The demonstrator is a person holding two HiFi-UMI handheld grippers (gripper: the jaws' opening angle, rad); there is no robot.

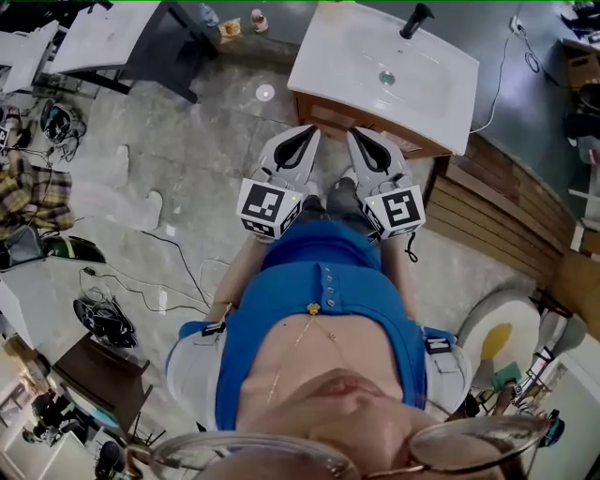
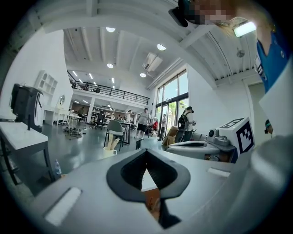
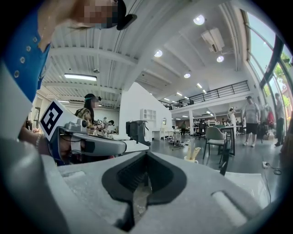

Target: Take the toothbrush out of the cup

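Looks down on left gripper and right gripper, side by side, pointing to twelve o'clock at a white sink. Shows both pairs of jaws pressed together, gripping nothing. Places the cup well apart at eleven o'clock, left of the sink, toothbrush standing inside.

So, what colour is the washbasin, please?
The washbasin is white; clearest in the head view.

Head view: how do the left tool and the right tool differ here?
The left tool slants right and the right tool slants left, so their tips converge before the sink. The left tool's cube shows a different marker pattern from the right tool's cube. Both are shut and empty.
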